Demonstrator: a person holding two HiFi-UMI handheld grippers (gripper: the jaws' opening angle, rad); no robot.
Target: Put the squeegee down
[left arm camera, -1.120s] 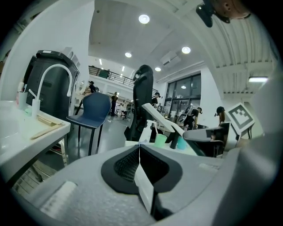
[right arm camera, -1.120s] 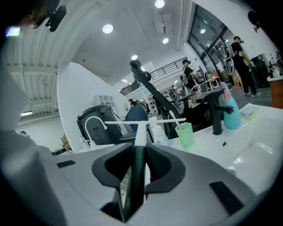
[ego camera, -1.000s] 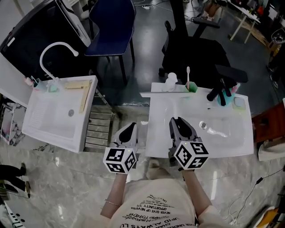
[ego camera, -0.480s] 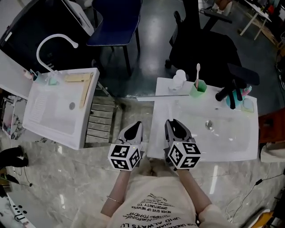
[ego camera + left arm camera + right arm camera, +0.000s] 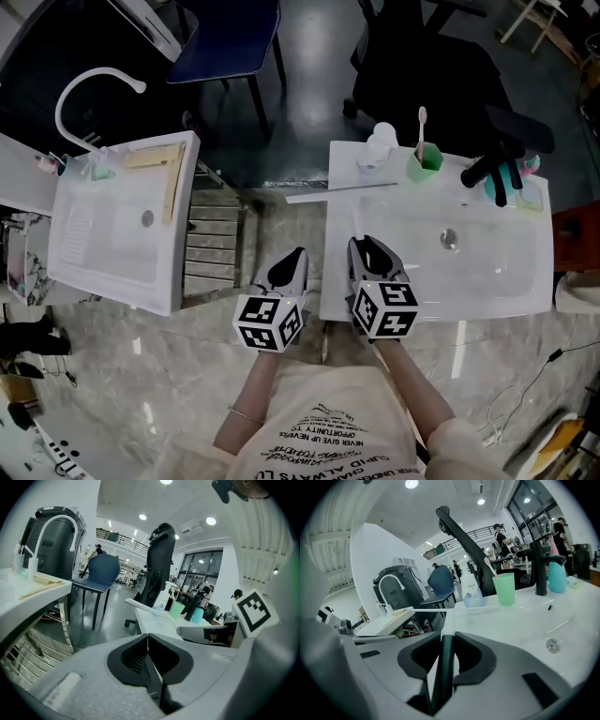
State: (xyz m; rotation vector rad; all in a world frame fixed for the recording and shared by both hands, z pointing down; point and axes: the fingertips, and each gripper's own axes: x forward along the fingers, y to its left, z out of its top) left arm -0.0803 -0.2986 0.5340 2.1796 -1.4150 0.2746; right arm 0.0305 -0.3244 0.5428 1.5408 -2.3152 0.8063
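Note:
My right gripper [image 5: 362, 244] hangs over the front left of the white washbasin [image 5: 525, 281], shut on the squeegee's dark green handle [image 5: 444, 667]. The squeegee's white neck runs ahead from the jaws to its long thin blade [image 5: 440, 611]. In the head view the blade [image 5: 323, 193] lies crosswise over the basin's back left edge and juts out past it to the left. My left gripper [image 5: 296, 257] is just left of the basin, over the floor. Its jaws are shut together with nothing in them [image 5: 148, 641].
At the basin's back stand a green cup with a toothbrush [image 5: 424, 164], a clear bottle [image 5: 380, 145], a black tap [image 5: 492, 169] and a teal cup [image 5: 511, 178]. A second white sink [image 5: 103, 244] with a white tap stands left, a metal rack [image 5: 214, 248] between them. Chairs stand behind.
Both grippers have sunk a little and drawn nearer the basin's front edge. The right one still grips the squeegee and the left stays shut.

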